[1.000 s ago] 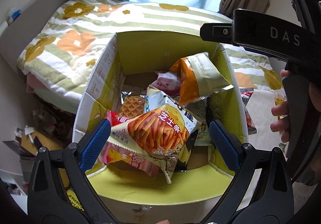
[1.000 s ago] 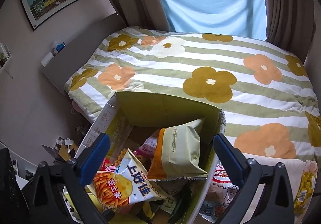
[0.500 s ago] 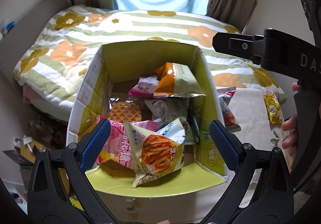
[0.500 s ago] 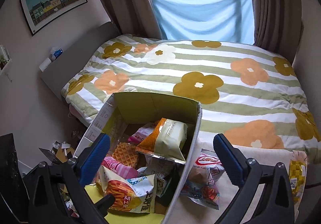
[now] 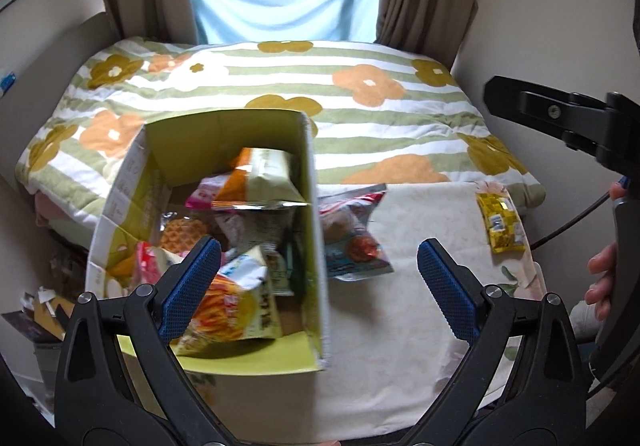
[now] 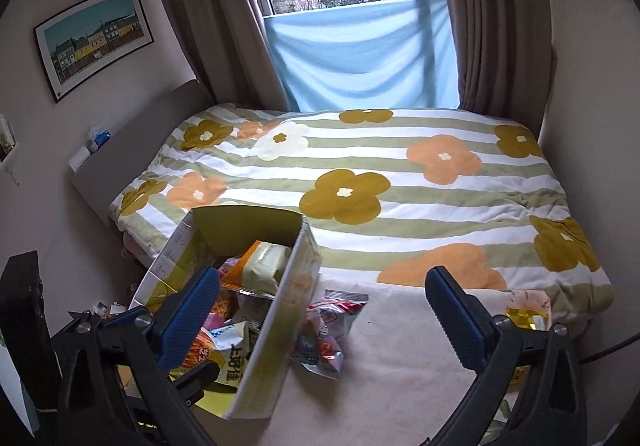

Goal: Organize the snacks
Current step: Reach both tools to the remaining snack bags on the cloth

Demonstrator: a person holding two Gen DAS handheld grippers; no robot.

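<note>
An open yellow-green cardboard box (image 5: 310, 182) (image 6: 276, 330) stands on a cream cloth at the left and holds several snack bags, among them an orange fries bag (image 5: 236, 306) and a green-orange bag (image 5: 266, 176) (image 6: 264, 262). A red and blue snack bag (image 5: 352, 242) (image 6: 324, 334) lies on the cloth just right of the box. A yellow packet (image 5: 500, 222) (image 6: 524, 320) lies at the cloth's far right. My left gripper (image 5: 316, 276) is open and empty above the box's right wall. My right gripper (image 6: 322, 318) is open and empty, above the box and the red bag.
The cream cloth (image 5: 420, 326) (image 6: 400, 366) covers a table against a bed with a flowered striped quilt (image 5: 360, 106) (image 6: 380, 182). Clutter lies on the floor to the left (image 5: 40, 306). Curtains and a window are behind the bed.
Both grippers have pulled up and back from the box and shifted right. The orange fries bag has dropped from between my left fingers into the box. The cloth with the loose bags has come into view.
</note>
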